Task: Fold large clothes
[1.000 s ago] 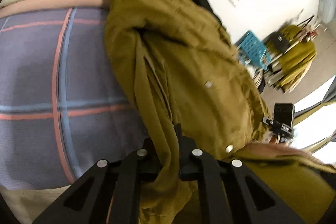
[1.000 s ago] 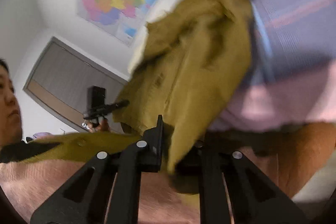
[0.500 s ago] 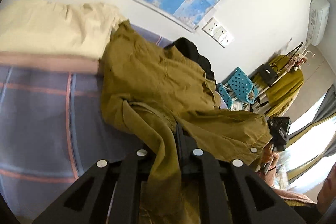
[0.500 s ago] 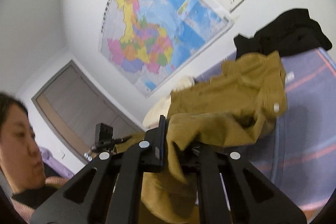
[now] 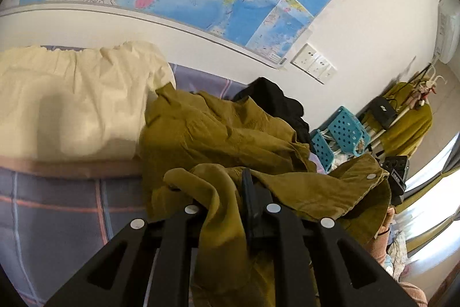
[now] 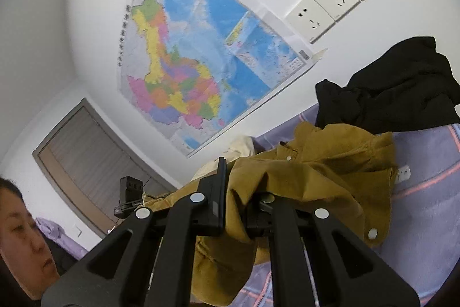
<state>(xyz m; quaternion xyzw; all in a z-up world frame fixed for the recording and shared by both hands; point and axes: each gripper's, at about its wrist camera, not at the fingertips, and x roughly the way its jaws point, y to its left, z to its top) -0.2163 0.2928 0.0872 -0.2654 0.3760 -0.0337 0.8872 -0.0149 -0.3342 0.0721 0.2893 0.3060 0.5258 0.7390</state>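
Note:
An olive-green jacket (image 5: 224,134) with snap buttons lies bunched on the plaid bed sheet (image 5: 57,215), its near edge lifted off the bed. My left gripper (image 5: 227,200) is shut on a fold of that edge; cloth drapes over its left finger and hides it. In the right wrist view the jacket (image 6: 330,163) hangs from my right gripper (image 6: 238,200), which is shut on another part of the same edge. Each view shows the other gripper across the stretched hem: the right one (image 5: 398,171) and the left one (image 6: 129,192).
A cream cloth (image 5: 72,105) lies at the bed's far left and a black garment (image 6: 402,88) at the wall, behind the jacket. Blue baskets (image 5: 342,131) and a clothes rack (image 5: 408,120) stand to the right. A person (image 6: 23,235) is beside the bed.
Both grippers have risen and drawn back with the jacket's edge still in them. The jacket is pulled up off the sheet and bunches; the wall map has come into both views.

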